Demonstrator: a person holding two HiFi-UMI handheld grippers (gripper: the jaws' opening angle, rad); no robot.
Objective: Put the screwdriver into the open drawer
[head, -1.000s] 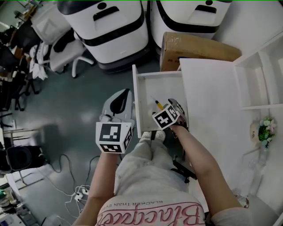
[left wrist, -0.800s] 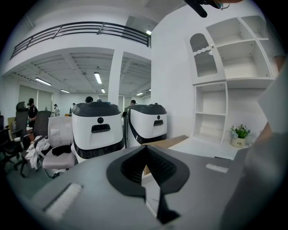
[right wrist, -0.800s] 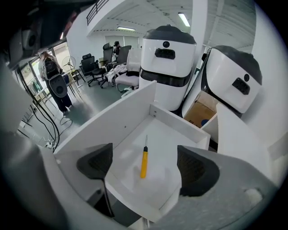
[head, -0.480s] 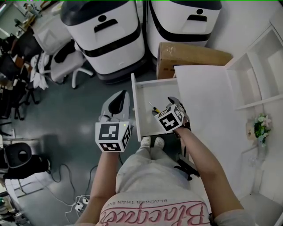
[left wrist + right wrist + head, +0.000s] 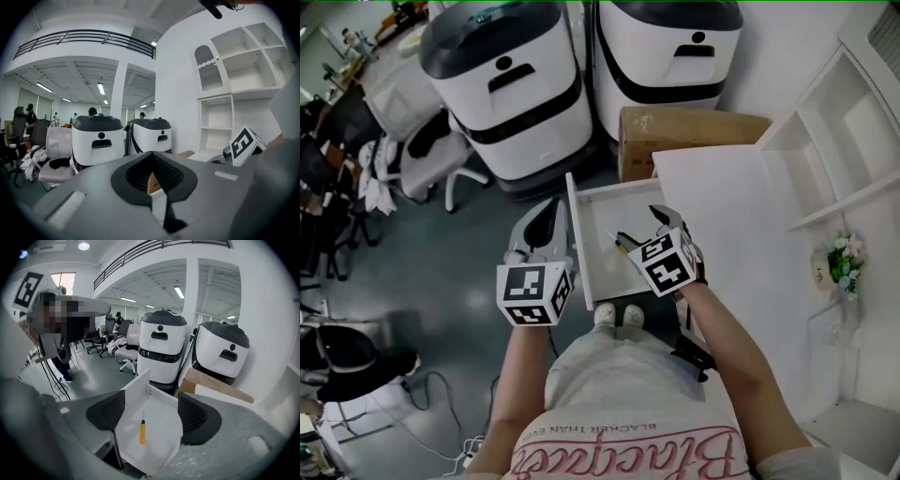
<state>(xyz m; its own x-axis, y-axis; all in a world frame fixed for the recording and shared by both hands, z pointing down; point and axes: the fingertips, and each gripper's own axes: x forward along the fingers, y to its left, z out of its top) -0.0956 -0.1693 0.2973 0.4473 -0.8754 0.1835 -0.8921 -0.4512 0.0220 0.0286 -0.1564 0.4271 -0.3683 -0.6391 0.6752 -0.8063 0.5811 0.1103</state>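
Screwdriver down on the floor of the open drawer.

Head view:
- The yellow handle is at the near end and the tip points far.
- Right gripper hangs over the drawer's right side. It is above the tool and, by my reading, not touching it.
- Left gripper sits just left of the drawer's left wall, outside it.

Left gripper view:
- The jaws are clenched together on nothing.
- Only a sliver of cardboard box shows through the hollow between the pads.
- This one is idle, and I see no job for it in this step.

Right gripper view:
- The camera looks steeply down into the drawer.
- Right gripper has its jaws apart. They have just been closing a little, with nothing pinched.
- The screwdriver shows in the gap but lies well below, loose on the drawer floor. It runs roughly along the side walls.

Judgement:
- The placing looks done, so the step in hand is getting clear.
- To do that well, I'd take the right gripper straight up and back toward me.
- I'd keep the pads off the handle so it cannot roll, and mind the drawer's right wall and near front.
- No re-grip is needed.
- I'd keep the left gripper outside the drawer.
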